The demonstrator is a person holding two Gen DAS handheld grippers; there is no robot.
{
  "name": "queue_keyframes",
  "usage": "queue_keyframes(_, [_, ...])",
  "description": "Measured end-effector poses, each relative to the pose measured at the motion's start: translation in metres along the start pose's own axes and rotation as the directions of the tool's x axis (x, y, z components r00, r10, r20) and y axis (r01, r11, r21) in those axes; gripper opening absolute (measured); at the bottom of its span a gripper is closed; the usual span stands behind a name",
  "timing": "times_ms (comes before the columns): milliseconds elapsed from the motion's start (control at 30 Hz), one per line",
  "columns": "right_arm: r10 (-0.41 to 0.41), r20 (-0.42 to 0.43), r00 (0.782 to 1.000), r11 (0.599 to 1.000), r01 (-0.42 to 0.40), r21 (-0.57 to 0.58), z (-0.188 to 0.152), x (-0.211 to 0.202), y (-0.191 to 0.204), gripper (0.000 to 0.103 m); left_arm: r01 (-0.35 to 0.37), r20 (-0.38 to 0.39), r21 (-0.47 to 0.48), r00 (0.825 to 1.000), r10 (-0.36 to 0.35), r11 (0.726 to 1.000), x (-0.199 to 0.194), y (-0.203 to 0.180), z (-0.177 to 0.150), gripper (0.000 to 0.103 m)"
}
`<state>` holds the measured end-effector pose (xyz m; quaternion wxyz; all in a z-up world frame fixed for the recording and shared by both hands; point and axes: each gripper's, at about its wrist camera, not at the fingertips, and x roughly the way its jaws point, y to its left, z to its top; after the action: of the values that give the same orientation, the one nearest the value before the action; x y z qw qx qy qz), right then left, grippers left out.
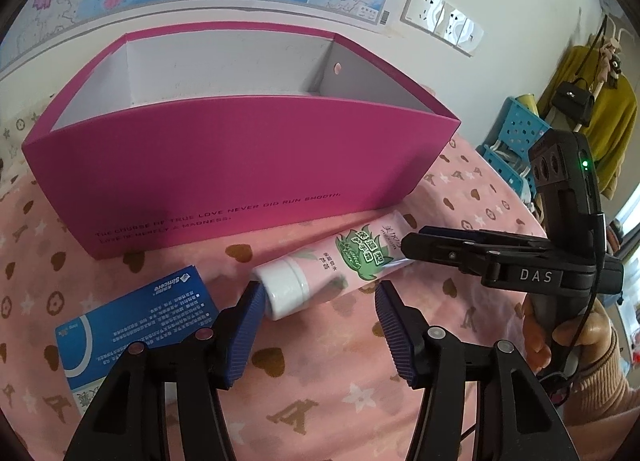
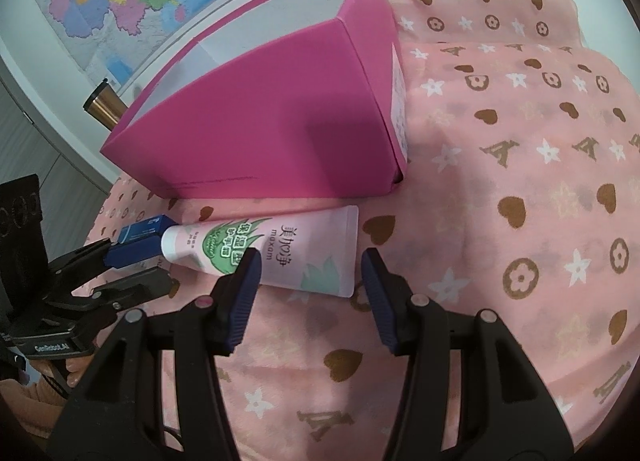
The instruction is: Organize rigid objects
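I saw the open magenta cardboard box [image 1: 240,165] standing at the pink patterned cloth's [image 2: 520,181] far edge, ready for filling. Before it lay the pink hand-cream tube [image 1: 340,265], beside a blue carton [image 1: 136,325]. My left gripper [image 1: 316,301] and right gripper [image 2: 308,273] hung open, each straddling one end, gripping nothing.

- The pink box [image 1: 240,177] carries "THE COURSE OF TRUE LOVE NEVER DID RUN SMOOTH" on its front.
- The hand cream tube [image 2: 280,253] reads "maxam".
- The blue carton [image 1: 136,325] says "Simcere".
- The right claw [image 1: 406,247] is marked "DAS".
- The left claw [image 2: 164,265] bears "GenRobot.AI".
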<state>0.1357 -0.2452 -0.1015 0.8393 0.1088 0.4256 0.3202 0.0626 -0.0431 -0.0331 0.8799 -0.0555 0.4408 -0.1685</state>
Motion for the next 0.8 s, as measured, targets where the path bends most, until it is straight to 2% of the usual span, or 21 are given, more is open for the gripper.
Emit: queue_keyframes(800, [0.004, 0.006, 1.0, 1.0, -0.004, -0.017, -0.0039, -0.003, 0.0067, 0.056, -0.003, 0.003, -0.007, 1.0, 0.003, 1.0, 0.0002, -0.0008, 0.002, 0.058])
